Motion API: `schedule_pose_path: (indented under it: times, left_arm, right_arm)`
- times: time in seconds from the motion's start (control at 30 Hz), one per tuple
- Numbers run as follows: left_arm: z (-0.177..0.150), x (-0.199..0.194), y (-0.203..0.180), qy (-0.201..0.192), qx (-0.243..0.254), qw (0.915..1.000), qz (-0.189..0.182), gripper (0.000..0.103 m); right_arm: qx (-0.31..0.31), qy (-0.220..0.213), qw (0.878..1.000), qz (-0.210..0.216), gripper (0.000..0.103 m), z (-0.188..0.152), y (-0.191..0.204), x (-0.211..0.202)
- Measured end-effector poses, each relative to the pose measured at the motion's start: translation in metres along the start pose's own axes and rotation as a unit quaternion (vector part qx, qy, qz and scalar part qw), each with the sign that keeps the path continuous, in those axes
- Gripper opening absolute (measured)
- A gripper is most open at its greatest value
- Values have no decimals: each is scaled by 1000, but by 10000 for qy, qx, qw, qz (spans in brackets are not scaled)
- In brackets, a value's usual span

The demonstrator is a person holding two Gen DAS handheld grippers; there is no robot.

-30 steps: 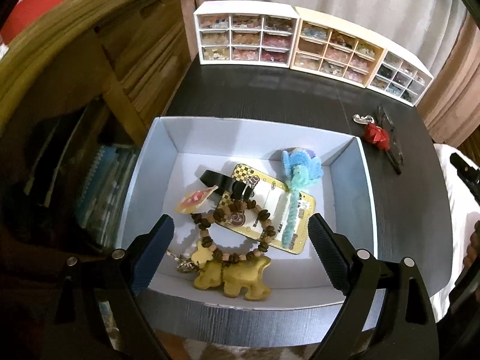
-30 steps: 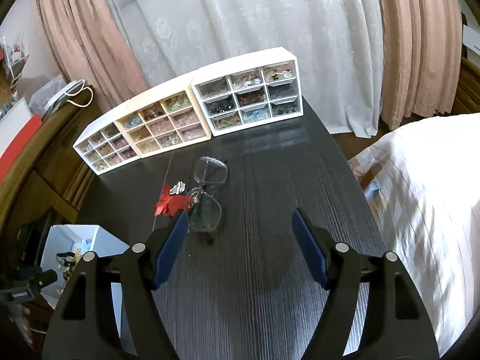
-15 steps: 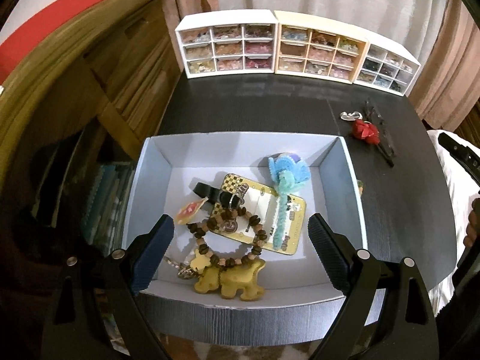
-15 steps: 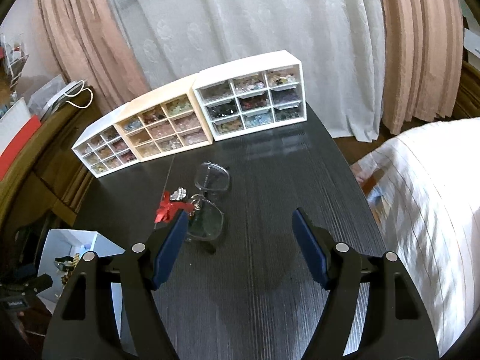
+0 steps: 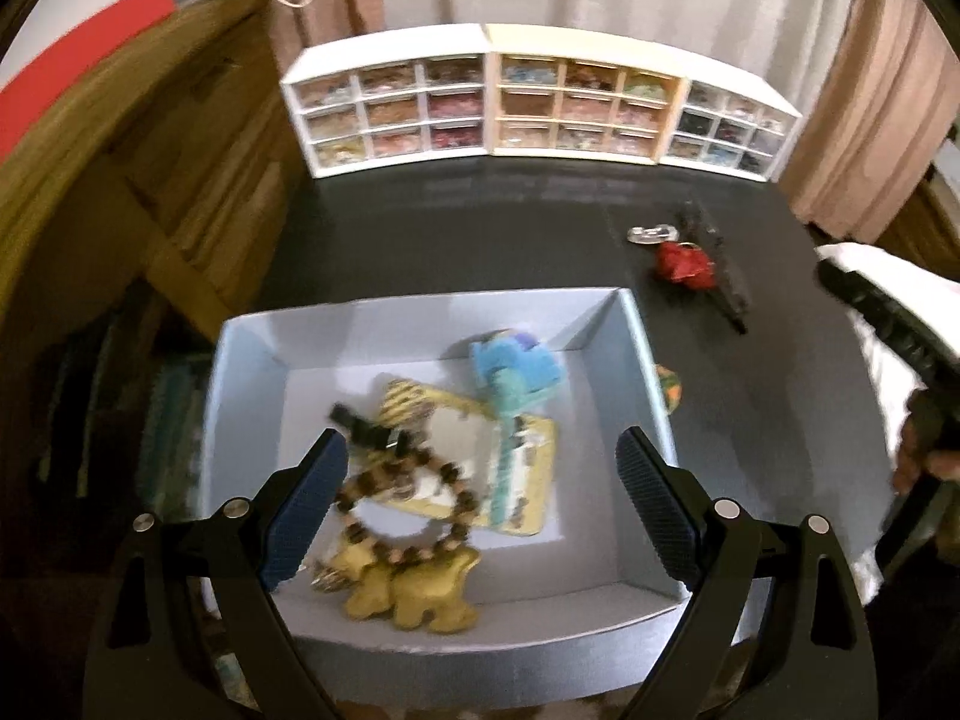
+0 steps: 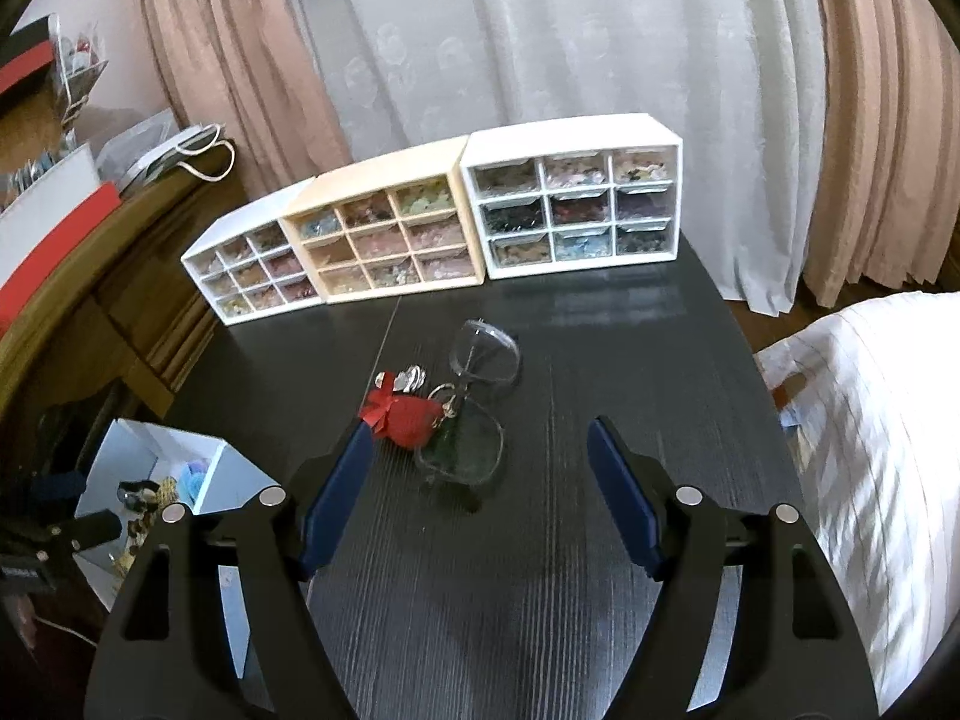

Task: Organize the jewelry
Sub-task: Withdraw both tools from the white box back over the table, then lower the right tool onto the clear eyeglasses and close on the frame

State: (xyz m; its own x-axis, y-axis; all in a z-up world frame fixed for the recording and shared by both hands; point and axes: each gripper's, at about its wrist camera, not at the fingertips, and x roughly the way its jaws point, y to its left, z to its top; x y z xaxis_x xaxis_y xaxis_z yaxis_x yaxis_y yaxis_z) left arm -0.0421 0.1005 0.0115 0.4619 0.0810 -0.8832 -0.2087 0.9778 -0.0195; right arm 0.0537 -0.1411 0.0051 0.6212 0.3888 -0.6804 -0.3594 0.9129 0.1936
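Bead bracelet (image 5: 408,510): one, brown beads in a ring, lying in the near half of the white box (image 5: 645,396), on top of a patterned card (image 5: 528,480). It sits between the fingers of the left claw (image 5: 480,510), nearer the left finger; the pads do not touch it. Left claw spread wide, holding nothing, hanging over the box.

Yellow animal-shaped charms (image 5: 414,591): they look like two, but blur keeps the count unsure; touching the bracelet on its near side, by the box's near wall.

Blue fuzzy ornament (image 5: 516,375): one, in the box beyond the bracelet, its stem running back across the card.

Black clip or strap (image 5: 360,429): one, just beyond the bracelet, to its left.

Small orange-green item (image 5: 671,393): one, on the counter (image 6: 600,360) just outside the box's right wall; too blurred to name.

Red bow ornament (image 6: 399,414): one, on the counter well beyond the box, to its right, with a small silver charm (image 6: 411,378) beside it. It lies just ahead of the left finger of the right claw (image 6: 480,480), apart from it. Right claw spread, empty, over bare counter.

Clear-framed glasses (image 6: 474,396): one pair, touching the bow on its right.

Drawer cabinets: three, in a row along the counter's far edge, well beyond the box; two white (image 6: 576,204) (image 6: 252,264), one cream (image 6: 384,228) between them, each with nine clear drawers.
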Motion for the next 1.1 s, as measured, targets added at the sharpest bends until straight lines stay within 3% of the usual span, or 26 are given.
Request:
schedule_pose_path:
  times: [0.07,0.2,0.33,0.53,0.77,1.1]
  left_arm:
    - [5,3,-2,-28,-21,9995,-323,91]
    - [17,7,-9,-29,20,9995,-319,91]
    - [36,12,-19,-59,70,9972,-736,91]
    - [60,27,-42,29,172,9946,-1023,91]
    - [57,37,-45,146,173,9958,-883,91]
    - [56,38,-28,175,26,9974,-701,91]
  right_arm:
    - [-69,82,9999,-71,71,-3,0,6]
    - [-326,184,9992,-123,71,-9,3,17]
    - [-619,233,9978,-90,71,-16,5,27]
    - [-1294,334,9896,-524,59,-28,14,41]
    - [-1590,432,9851,-497,56,-29,33,57]
    - [-2278,387,9580,-1697,52,-30,71,80]
